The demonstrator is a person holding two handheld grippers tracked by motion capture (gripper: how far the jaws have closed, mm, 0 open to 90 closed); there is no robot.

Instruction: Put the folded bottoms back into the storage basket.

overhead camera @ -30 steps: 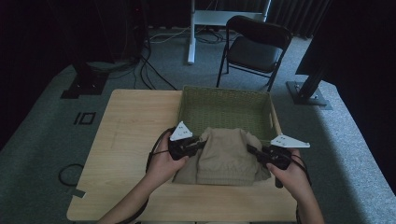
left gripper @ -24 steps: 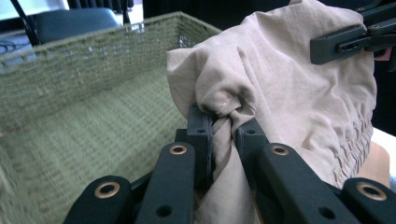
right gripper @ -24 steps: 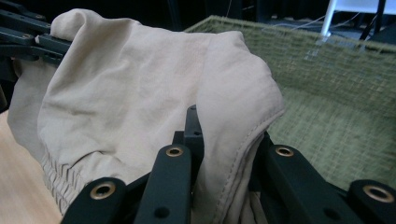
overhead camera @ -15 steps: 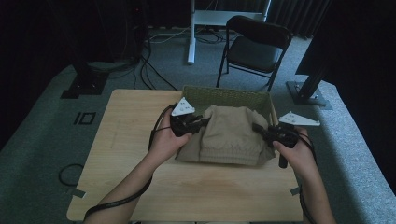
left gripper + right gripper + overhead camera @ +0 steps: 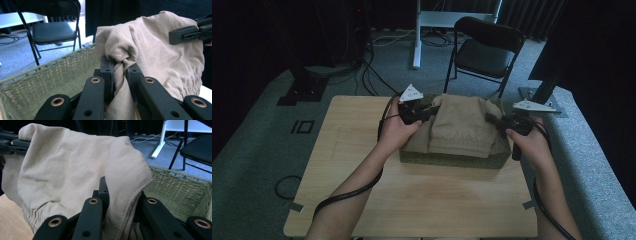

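Note:
A folded beige garment (image 5: 460, 127) with an elastic band hangs between my two grippers, over a green woven basket (image 5: 452, 159) on the wooden table (image 5: 412, 195). My left gripper (image 5: 428, 111) is shut on the garment's left corner; in the left gripper view a bunch of cloth (image 5: 150, 50) is pinched between its jaws (image 5: 120, 71). My right gripper (image 5: 492, 120) is shut on the right corner, and in the right gripper view the fabric (image 5: 70, 170) drapes over its jaws (image 5: 120, 192). The garment's lower edge reaches the basket's front rim.
The basket's woven wall (image 5: 50, 77) sits close below the left jaws, and its inside (image 5: 175, 192) lies just beyond the right jaws. A black folding chair (image 5: 484, 50) and a white desk leg (image 5: 417, 35) stand beyond the table. Cables trail from both grippers.
Both grippers have lifted the garment off the table and carried it away from the person, from in front of the basket to above it.

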